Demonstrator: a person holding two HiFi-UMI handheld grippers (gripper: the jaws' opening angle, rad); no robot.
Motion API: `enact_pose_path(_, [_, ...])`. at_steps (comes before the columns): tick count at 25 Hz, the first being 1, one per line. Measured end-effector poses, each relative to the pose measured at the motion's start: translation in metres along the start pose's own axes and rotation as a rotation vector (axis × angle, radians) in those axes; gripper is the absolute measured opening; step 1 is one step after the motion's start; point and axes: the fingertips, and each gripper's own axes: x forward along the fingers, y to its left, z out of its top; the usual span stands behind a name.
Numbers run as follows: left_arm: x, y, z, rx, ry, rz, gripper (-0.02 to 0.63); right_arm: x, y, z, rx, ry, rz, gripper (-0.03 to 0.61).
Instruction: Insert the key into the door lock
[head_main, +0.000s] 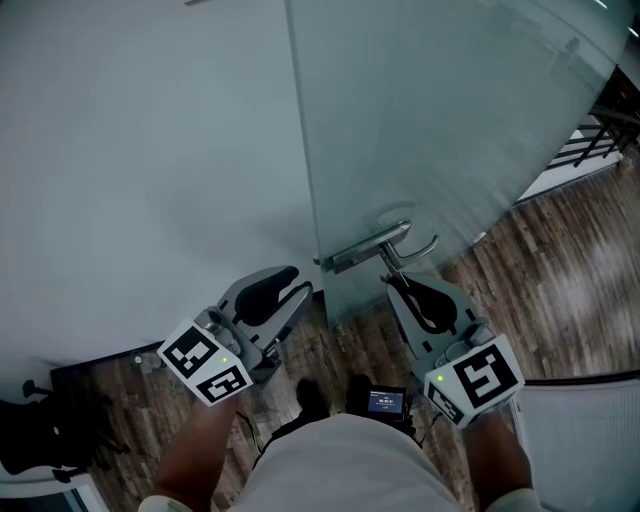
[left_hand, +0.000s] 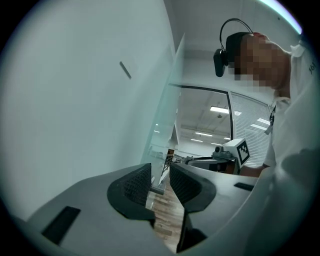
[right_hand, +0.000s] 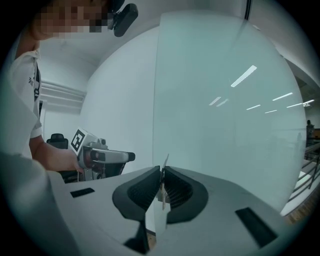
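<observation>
- The left tool (head_main: 292, 288) is at the left, close to the pale wall (head_main: 150, 150). Its jaws are a little apart and nothing is between them.
- The door handle (head_main: 385, 243) sticks out from the glass door (head_main: 450, 120) in the middle, just past both tools.
- The right tool (head_main: 395, 282) is just on the near side of the handle. Its jaws are clenched on the thin metal key (right_hand: 163, 182), which points up between them.
- The wood floor (head_main: 560, 300) is on the right.
</observation>
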Motion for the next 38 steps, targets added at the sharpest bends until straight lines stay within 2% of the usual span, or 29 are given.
enact_pose_path(3, [0.005, 0.009, -0.005, 0.014, 0.012, 0.01, 0.126, 0.009, -0.004, -0.001, 0.001, 0.002, -0.004, 0.028])
enact_pose_path(14, [0.018, 0.034, -0.037, -0.027, 0.08, 0.036, 0.126, 0.027, -0.011, -0.028, 0.026, 0.06, -0.015, 0.028])
enact_pose_path(38, [0.027, 0.051, -0.1, -0.1, 0.199, 0.068, 0.126, 0.047, 0.001, -0.096, 0.09, 0.195, 0.03, 0.028])
